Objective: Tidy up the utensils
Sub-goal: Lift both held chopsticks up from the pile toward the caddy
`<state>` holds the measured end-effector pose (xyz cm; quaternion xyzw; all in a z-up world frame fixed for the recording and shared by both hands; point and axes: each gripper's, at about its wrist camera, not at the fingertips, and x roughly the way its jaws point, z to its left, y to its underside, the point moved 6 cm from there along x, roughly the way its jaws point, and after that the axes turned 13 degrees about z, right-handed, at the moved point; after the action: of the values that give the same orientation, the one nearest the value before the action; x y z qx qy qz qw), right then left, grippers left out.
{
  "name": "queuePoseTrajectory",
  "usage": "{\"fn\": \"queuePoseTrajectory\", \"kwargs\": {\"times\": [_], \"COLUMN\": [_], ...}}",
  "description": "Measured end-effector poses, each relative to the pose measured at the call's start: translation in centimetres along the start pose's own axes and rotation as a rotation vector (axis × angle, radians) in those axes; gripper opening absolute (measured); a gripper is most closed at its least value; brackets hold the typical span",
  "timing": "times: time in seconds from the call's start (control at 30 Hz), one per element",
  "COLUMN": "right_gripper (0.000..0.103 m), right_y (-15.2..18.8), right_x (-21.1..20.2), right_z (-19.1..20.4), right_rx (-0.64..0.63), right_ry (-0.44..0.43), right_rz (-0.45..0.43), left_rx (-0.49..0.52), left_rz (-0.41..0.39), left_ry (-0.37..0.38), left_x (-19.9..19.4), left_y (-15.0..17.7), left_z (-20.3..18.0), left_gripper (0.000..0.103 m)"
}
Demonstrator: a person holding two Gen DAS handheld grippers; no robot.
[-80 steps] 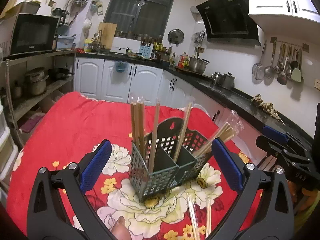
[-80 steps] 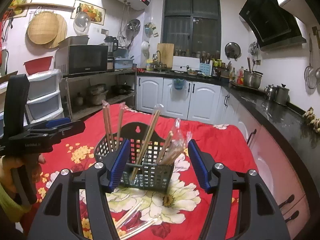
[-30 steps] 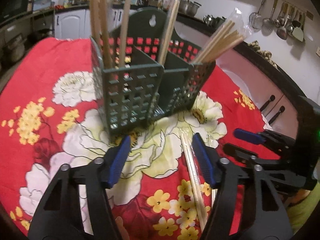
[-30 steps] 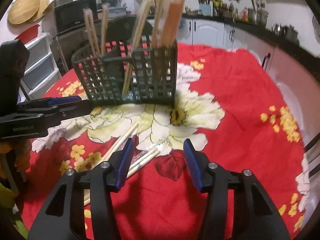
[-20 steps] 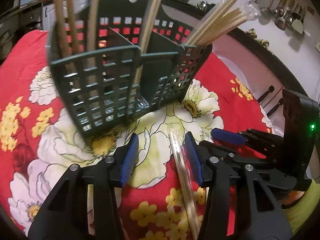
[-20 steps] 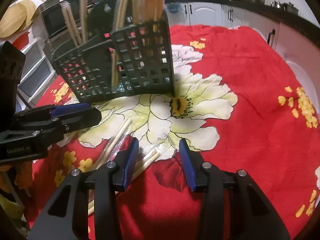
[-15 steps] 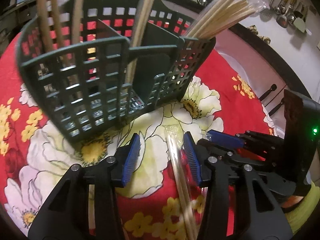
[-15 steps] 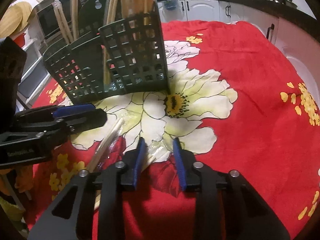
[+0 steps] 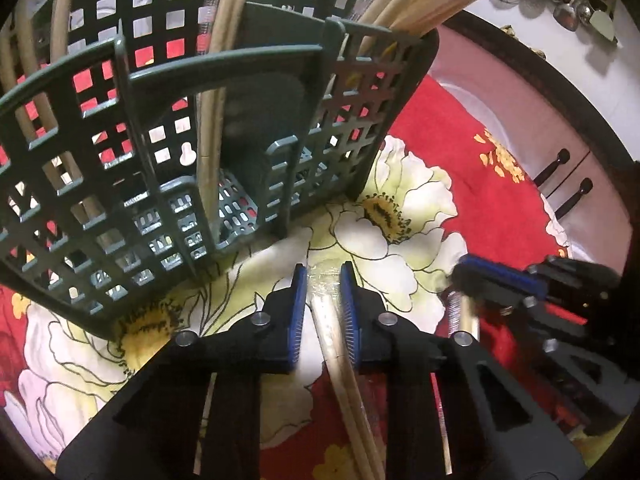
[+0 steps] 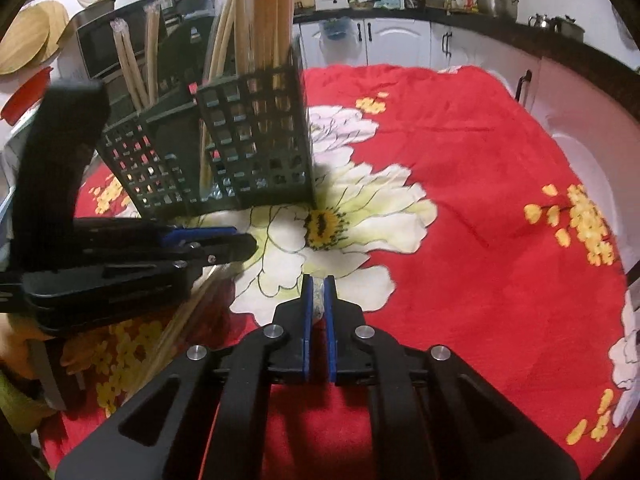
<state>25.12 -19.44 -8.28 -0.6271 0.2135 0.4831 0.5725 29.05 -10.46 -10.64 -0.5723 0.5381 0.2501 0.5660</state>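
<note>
My left tongs (image 9: 323, 276) straddle plastic-wrapped wooden chopsticks (image 9: 340, 360) lying on the red floral desk cloth (image 10: 460, 184), not quite pinching | my right tongs (image 10: 318, 285) pinch another wrapped pair (image 10: 318, 296) | dark green lattice plastic utensil basket (image 9: 168, 128) stands just ahead, chopsticks upright inside.

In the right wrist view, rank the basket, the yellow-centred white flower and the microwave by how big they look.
1. Basket: largest.
2. White flower: nearly as broad as the basket but flatter; close call.
3. Microwave: smallest, though it stands far behind and is partly hidden, so its look proves nothing about real size.
</note>
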Motion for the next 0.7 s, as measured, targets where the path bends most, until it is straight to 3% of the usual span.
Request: {"fn": "queuePoseTrajectory", "kwargs": {"times": [0.27,0.7], "right_gripper": [0.006,0.005], "right_y": [-0.9,-2.0], "right_x": [-3.4,-8.2], "right_z": [1.0,4.5], "right_rx": [-0.044,-0.138], "right_ry": [0.013,0.008], "right_rz": [-0.085,-0.202], "left_rx": [-0.017,-0.043], "left_rz": [-0.025,-0.205], "left_ry": [0.04,0.083], "left_x": [-1.8,-10.4], "left_y": [0.7,2.1], "left_z": [1.1,2.4], "left_gripper": [0.007,0.005]}}
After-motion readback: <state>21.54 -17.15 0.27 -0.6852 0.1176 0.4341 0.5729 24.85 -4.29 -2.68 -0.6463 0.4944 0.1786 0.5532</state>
